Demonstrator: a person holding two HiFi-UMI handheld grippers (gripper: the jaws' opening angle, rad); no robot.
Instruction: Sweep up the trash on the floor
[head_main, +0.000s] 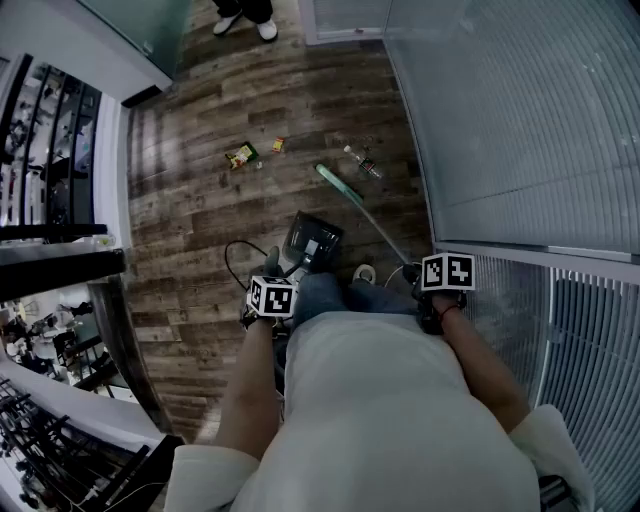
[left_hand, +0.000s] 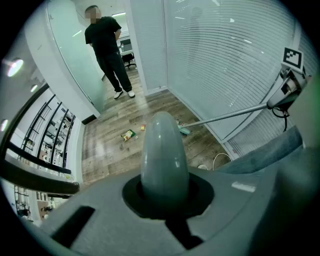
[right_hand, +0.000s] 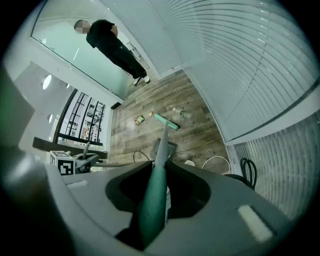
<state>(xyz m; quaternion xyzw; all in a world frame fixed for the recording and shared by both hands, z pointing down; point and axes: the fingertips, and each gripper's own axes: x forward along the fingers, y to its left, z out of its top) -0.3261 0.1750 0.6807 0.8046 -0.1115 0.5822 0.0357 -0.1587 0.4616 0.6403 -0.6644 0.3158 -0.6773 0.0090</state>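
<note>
A green snack packet (head_main: 241, 155), a small orange scrap (head_main: 278, 145) and a clear bottle (head_main: 362, 162) lie on the wooden floor. The broom's green head (head_main: 340, 183) rests just short of them. Its handle (right_hand: 152, 200) runs back into my right gripper (head_main: 430, 285), which is shut on it. My left gripper (head_main: 272, 285) is shut on the grey rounded handle (left_hand: 164, 155) of the dustpan (head_main: 313, 240). The dustpan sits on the floor in front of my legs, nearer to me than the broom head. The packet (left_hand: 128, 135) also shows in the left gripper view.
A person (left_hand: 107, 50) in black stands at the far end by a glass door. A curved wall of blinds (head_main: 520, 120) closes off the right side. Black shelving (head_main: 50, 150) lines the left. A white cable (head_main: 365, 272) and a black cable (head_main: 232, 262) lie near my feet.
</note>
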